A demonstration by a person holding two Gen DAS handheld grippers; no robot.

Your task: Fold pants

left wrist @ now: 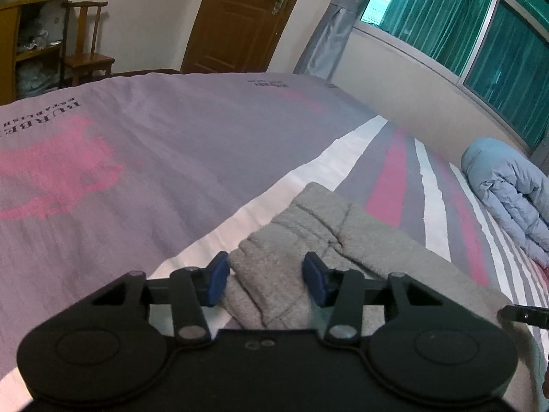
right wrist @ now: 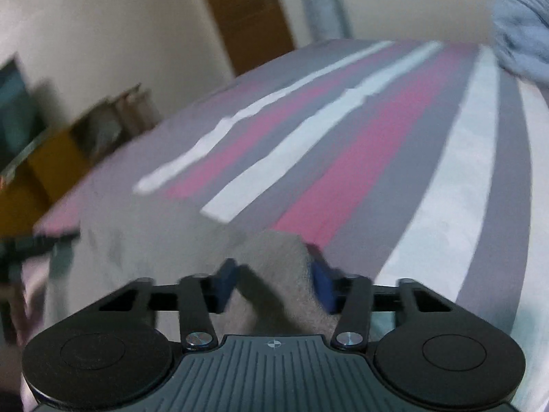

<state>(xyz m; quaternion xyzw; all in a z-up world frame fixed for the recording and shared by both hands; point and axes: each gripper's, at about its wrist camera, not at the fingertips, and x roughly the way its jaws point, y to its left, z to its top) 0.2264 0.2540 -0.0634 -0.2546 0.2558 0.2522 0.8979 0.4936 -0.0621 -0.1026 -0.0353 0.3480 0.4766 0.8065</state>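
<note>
Between the 2 blue pads of my left gripper point(left wrist: 267, 279) sits a bunched fold of the grey pants point(left wrist: 308, 226), which lie on the striped bedsheet point(left wrist: 171, 130). Whether those pads press the cloth I cannot tell. My right gripper point(right wrist: 274, 283) likewise straddles a raised hump of them, grip unclear through blur.

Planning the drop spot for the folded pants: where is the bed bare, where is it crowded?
Bare: the wide purple sheet left of the grey pants, up to the bed's far edge by the door. Crowded: the striped side, between the pants and the blue duvet roll under the window.
</note>
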